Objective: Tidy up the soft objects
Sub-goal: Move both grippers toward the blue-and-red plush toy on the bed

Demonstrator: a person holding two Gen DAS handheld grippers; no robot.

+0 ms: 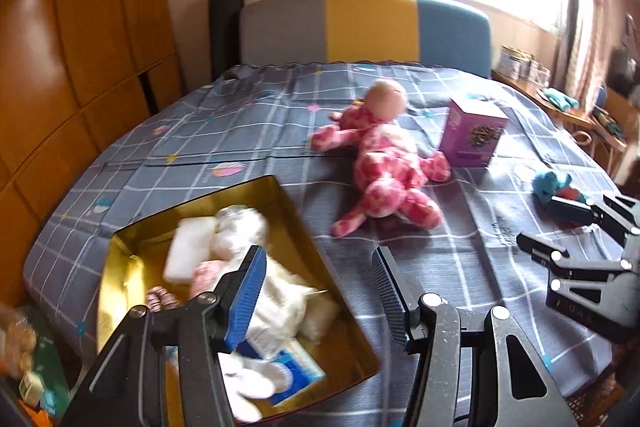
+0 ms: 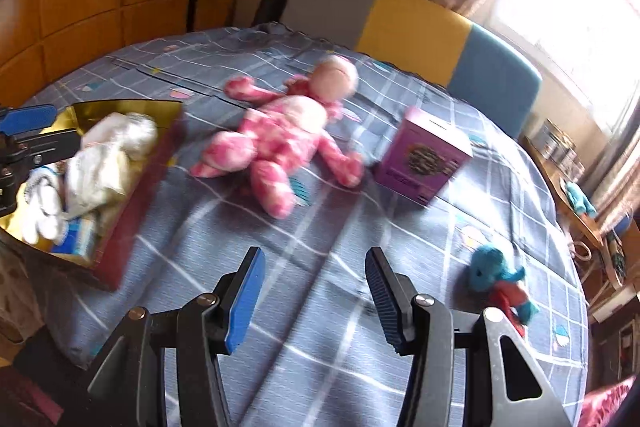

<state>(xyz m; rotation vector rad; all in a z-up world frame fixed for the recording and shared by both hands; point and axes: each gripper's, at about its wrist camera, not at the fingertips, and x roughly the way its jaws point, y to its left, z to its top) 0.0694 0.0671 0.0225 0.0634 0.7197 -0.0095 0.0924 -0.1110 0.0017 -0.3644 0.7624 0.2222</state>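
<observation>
Two toys lie loose on the bed (image 2: 320, 307): pink doll (image 2: 280, 143) and blue toy (image 2: 496, 279). Both claws, left gripper (image 1: 318, 291) and right gripper (image 2: 316, 291), stand half open, holding nothing. Better to pinch the doll at its body, then lift it into the gold box (image 1: 248, 193).

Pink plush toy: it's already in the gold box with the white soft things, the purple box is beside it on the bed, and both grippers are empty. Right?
Not quite. The pink plush toy lies out on the bedspread, not in the gold box; the right wrist view shows it clearly. The rest stands: the purple box is beside it, and the left gripper and right gripper are empty.
</observation>
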